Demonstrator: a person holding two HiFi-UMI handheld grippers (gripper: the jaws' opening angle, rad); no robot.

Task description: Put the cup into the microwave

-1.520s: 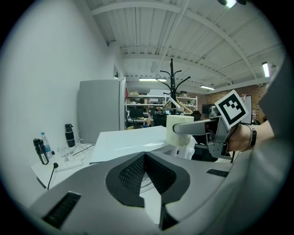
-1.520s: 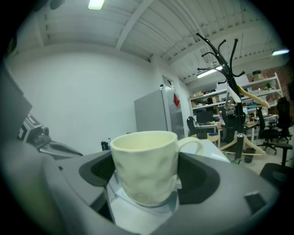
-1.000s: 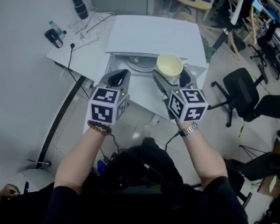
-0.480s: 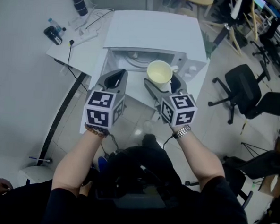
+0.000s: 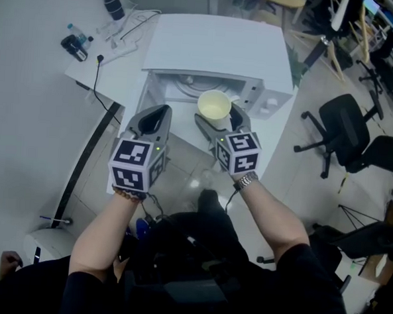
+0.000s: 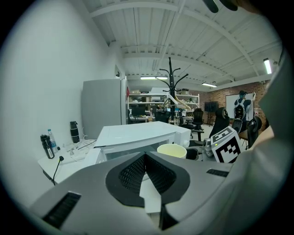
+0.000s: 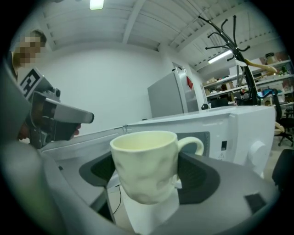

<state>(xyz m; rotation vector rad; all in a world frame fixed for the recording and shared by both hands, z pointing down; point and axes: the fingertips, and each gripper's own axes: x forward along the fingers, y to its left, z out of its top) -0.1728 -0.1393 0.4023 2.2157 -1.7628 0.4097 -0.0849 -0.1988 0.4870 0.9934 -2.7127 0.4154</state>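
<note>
Nearest the person, both forearms reached forward over the floor, each ending in a marker cube. The left tongs [image 5: 161, 111] were clenched on nothing, jaws meeting tip to tip, and hovered just beside the open microwave door [image 5: 137, 93], at 9 o'clock from the cup. The right tongs [image 5: 215, 119] were grasping the pale yellow cup [image 5: 213, 105] by its lower body, one pad on each side. The cup stood upright with its mouth up and its handle [image 7: 193, 146] pointing to 3 o'clock, toward the control panel [image 5: 266, 101].

The cup hung in front of the white microwave [image 5: 220, 48], at the mouth of the cavity and not yet inside. The turntable [image 5: 186, 86] showed just beyond it at 11 o'clock.

The likeliest trouble, as I judged it, was the handle catching the frame beside the control panel if the cup went in too far to the right. The pads held only the dimpled lower wall, so a knock there might twist or tip the cup. The idle left tongs sat close enough to nudge the door.

Farther off, at 10 o'clock from the microwave, a table [image 5: 115, 75] carried a dark bottle [image 5: 113, 7] and cables. An office chair [image 5: 338, 122] stood at 3 o'clock.
</note>
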